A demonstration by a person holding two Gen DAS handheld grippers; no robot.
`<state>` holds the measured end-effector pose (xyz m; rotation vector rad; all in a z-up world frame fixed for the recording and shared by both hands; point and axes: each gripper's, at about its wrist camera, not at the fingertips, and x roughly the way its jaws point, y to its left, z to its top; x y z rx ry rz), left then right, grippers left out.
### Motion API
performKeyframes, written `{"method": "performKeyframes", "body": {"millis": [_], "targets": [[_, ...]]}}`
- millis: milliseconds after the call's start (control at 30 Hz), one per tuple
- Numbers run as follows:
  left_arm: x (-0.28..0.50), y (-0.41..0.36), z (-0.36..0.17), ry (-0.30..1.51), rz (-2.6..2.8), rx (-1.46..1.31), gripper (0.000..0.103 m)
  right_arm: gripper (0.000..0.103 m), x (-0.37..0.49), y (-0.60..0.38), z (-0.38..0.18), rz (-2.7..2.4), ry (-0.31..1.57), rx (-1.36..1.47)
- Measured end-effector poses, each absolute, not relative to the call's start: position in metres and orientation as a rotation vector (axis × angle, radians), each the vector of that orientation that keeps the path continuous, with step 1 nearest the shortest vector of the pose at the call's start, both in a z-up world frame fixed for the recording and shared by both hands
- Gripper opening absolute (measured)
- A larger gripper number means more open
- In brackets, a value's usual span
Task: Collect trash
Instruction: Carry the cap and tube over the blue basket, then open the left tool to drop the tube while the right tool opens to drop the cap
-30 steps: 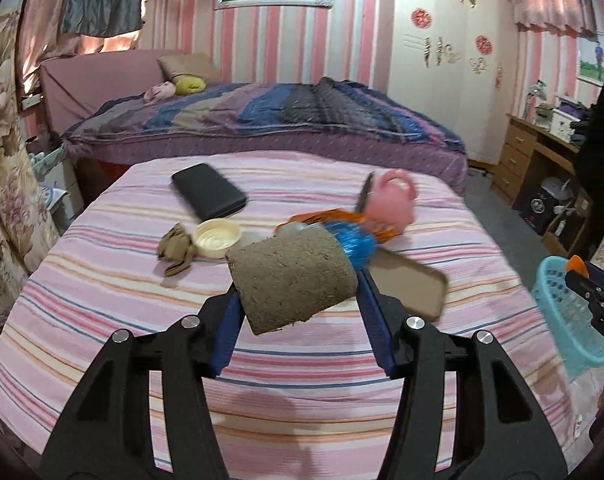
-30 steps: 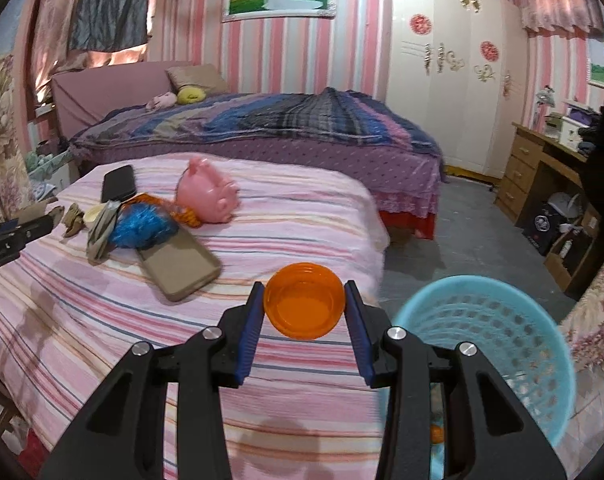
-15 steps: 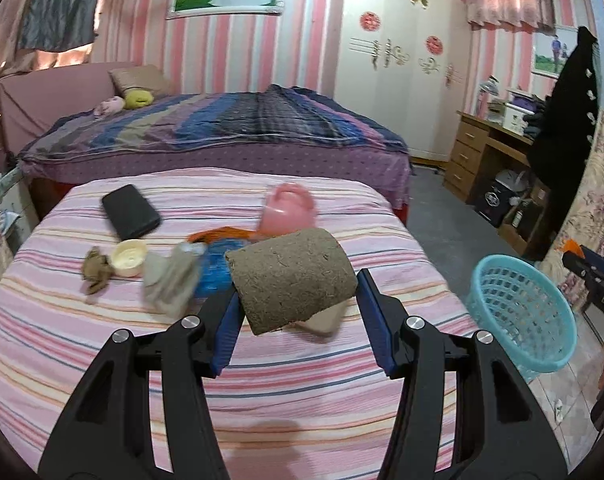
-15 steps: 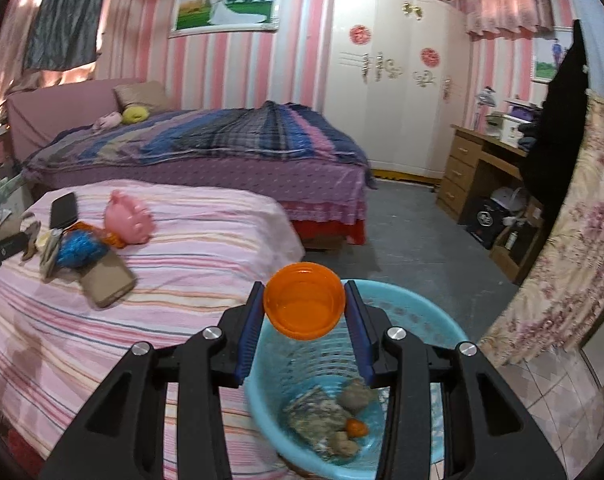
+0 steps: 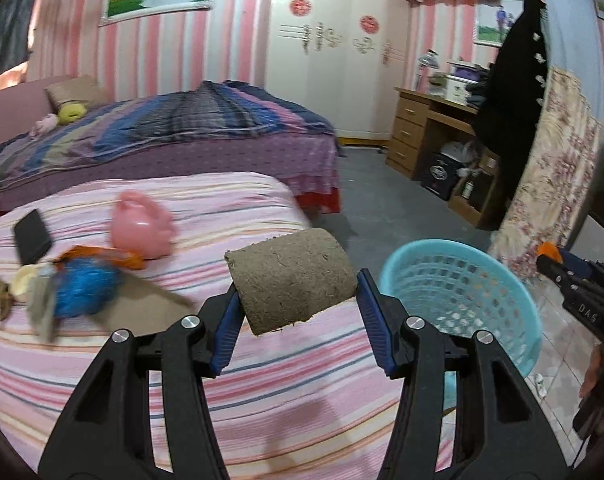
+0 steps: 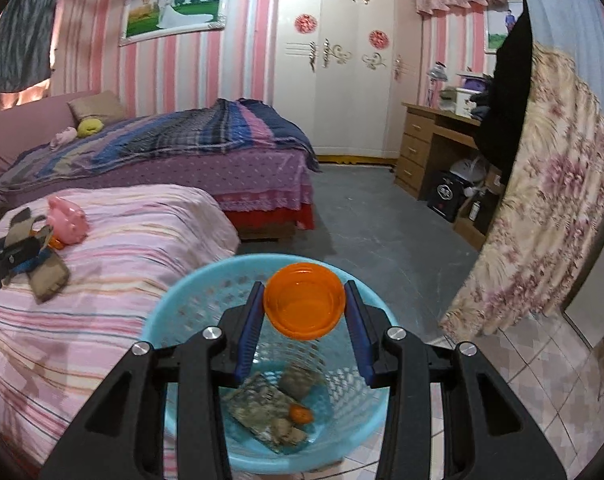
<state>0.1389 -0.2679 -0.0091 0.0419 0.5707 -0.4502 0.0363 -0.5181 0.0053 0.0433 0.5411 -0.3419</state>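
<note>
My left gripper (image 5: 296,304) is shut on a brown fibrous roll (image 5: 290,278), held above the striped bed, left of the light blue basket (image 5: 462,292). My right gripper (image 6: 304,312) is shut on an orange plastic cup (image 6: 304,304), held directly over the basket (image 6: 170,320). The basket holds crumpled wrappers (image 6: 262,408) and a small orange piece (image 6: 301,414). The right gripper also shows at the right edge of the left wrist view (image 5: 574,280).
On the pink striped bed (image 5: 262,380) lie a pink piggy bank (image 5: 142,226), a black phone (image 5: 32,236), a blue wrapper (image 5: 84,290), a small cream lid (image 5: 24,282) and a tan flat piece (image 6: 48,278). A second bed, wardrobe and desk (image 5: 434,128) stand behind.
Both grippers swung right, away from the bed's clutter toward the basket. The orange cup now hangs over the basket; the roll has come close beside it.
</note>
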Motion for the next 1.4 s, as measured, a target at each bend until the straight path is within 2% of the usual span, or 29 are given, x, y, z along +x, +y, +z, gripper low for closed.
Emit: {"method": "performKeyframes", "body": {"millis": [300,600,633,667,733,1233,1400], "targets": [[0.138,-0.35,-0.037,0.585,-0.569,0.149,0.053,0.04,0.029,-0.556,-0.017,-0.39,0.563,0.116],[0.154,-0.372,-0.051,0.624,-0.629,0.14,0.054,0.04,0.035,-0.566,-0.03,-0.407,0.587,0.133],[0.154,-0.374,-0.052,0.621,-0.631,0.149,0.06,0.04,0.036,-0.565,-0.03,-0.408,0.589,0.131],[0.153,-0.375,-0.052,0.616,-0.623,0.16,0.073,0.04,0.037,-0.565,-0.031,-0.408,0.591,0.128],[0.152,-0.371,-0.052,0.59,-0.583,0.177,0.088,0.04,0.038,-0.563,-0.032,-0.406,0.594,0.122],[0.153,-0.324,-0.038,0.532,-0.462,0.156,0.097,0.04,0.043,-0.55,-0.037,-0.398,0.593,0.122],[0.15,-0.304,-0.036,0.515,-0.414,0.161,0.097,0.041,0.049,-0.543,-0.036,-0.39,0.583,0.118]]}}
